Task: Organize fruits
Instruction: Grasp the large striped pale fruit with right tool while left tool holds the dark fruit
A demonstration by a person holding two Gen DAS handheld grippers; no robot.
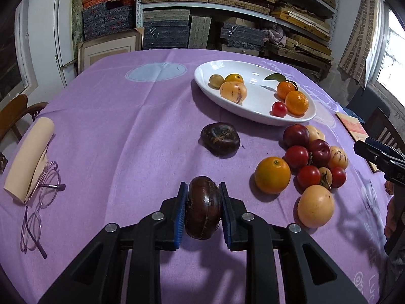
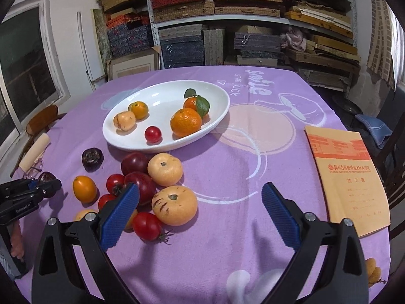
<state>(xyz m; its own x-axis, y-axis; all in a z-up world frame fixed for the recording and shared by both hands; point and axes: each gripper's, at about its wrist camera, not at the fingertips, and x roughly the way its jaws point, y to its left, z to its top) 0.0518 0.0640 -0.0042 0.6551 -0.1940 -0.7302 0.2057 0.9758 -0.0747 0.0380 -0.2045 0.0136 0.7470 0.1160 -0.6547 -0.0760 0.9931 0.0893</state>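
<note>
Left wrist view — fingers (image 1: 182, 210) clamp dark fruit (image 1: 203, 207).

lilac tablecloth (image 1: 114, 126), white plate (image 1: 253, 111), dark brown fruit (image 1: 203, 207), blue fingers (image 2: 119, 212)

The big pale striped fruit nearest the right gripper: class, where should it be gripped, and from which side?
Grip the pale striped fruit across its wide middle, coming from above with the open right gripper. It sits flat, stem up; a tomato crowds its near-left side.
</note>
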